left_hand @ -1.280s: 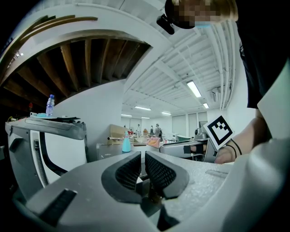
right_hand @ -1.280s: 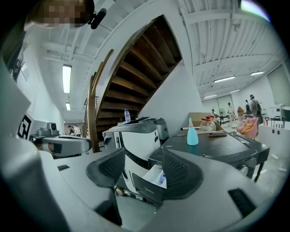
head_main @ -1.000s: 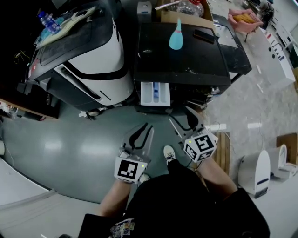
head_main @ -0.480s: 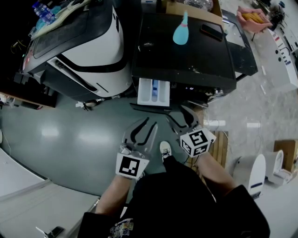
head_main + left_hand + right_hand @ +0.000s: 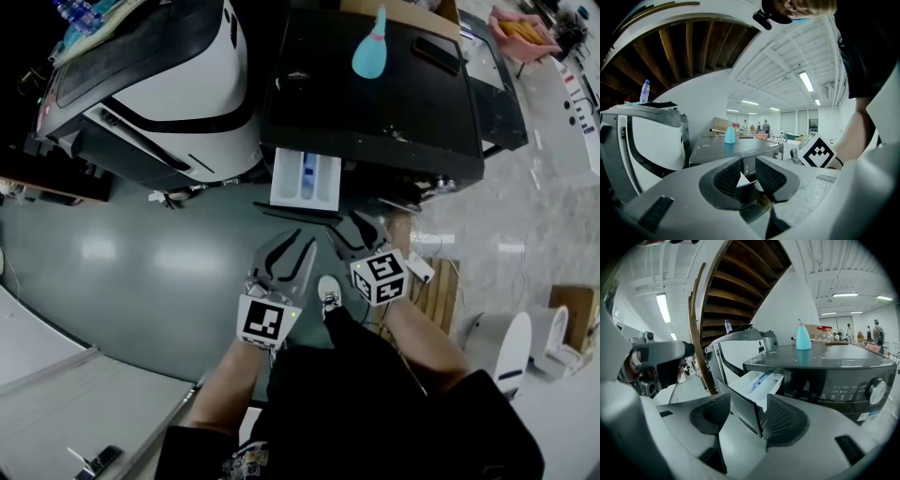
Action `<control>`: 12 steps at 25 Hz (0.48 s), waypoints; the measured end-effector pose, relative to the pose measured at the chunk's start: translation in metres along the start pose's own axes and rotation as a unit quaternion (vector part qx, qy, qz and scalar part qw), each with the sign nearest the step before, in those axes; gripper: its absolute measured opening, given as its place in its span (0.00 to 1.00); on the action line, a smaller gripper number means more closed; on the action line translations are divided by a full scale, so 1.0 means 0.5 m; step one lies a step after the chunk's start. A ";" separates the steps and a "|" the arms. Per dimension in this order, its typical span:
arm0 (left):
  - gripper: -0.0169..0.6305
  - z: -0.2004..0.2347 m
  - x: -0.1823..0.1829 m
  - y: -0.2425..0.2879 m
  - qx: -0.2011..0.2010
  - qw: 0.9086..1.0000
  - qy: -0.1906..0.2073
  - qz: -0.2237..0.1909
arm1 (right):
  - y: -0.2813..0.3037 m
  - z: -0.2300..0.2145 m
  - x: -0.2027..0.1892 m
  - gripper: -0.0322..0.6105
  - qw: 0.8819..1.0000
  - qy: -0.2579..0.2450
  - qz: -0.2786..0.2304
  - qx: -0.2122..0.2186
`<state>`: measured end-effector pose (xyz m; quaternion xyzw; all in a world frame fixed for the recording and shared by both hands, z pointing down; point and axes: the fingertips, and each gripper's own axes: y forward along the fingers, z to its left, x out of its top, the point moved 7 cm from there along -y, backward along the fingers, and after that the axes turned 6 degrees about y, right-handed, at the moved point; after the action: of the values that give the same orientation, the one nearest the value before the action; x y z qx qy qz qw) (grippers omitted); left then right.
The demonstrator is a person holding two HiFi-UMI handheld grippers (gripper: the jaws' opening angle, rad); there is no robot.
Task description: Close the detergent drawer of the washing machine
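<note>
The detergent drawer (image 5: 305, 180) is jutting out of the washing machine (image 5: 375, 94). The right gripper (image 5: 349, 232) is approaching, its jaws closing with the drawer's front panel between them, seemingly untouched. An inward push is coming next.

The place reads as an open workshop or test hall, not a home: a black washing machine (image 5: 375, 94) and a white-and-black machine (image 5: 159, 84) stand loose on a grey floor (image 5: 122, 272), under strip lights (image 5: 806, 80) and a wooden staircase (image 5: 740, 282), with people (image 5: 877, 331) far off.
</note>
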<state>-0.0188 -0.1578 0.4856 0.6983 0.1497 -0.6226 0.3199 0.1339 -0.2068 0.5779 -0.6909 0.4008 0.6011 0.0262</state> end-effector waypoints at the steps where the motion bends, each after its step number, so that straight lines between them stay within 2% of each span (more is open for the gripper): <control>1: 0.16 -0.002 -0.007 0.006 0.000 1.000 -0.003 0.003 | 0.005 -0.003 -0.006 0.42 1.000 0.004 0.004 0.000; 12: 0.16 -0.008 -0.065 0.051 0.000 0.999 -0.020 0.030 | 0.050 -0.036 -0.056 0.36 0.999 0.043 0.032 -0.004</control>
<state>-0.0060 -0.1680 0.5236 0.6899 0.1220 -0.6265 0.3414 0.1350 -0.2187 0.6177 -0.7025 0.4212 0.5735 -0.0134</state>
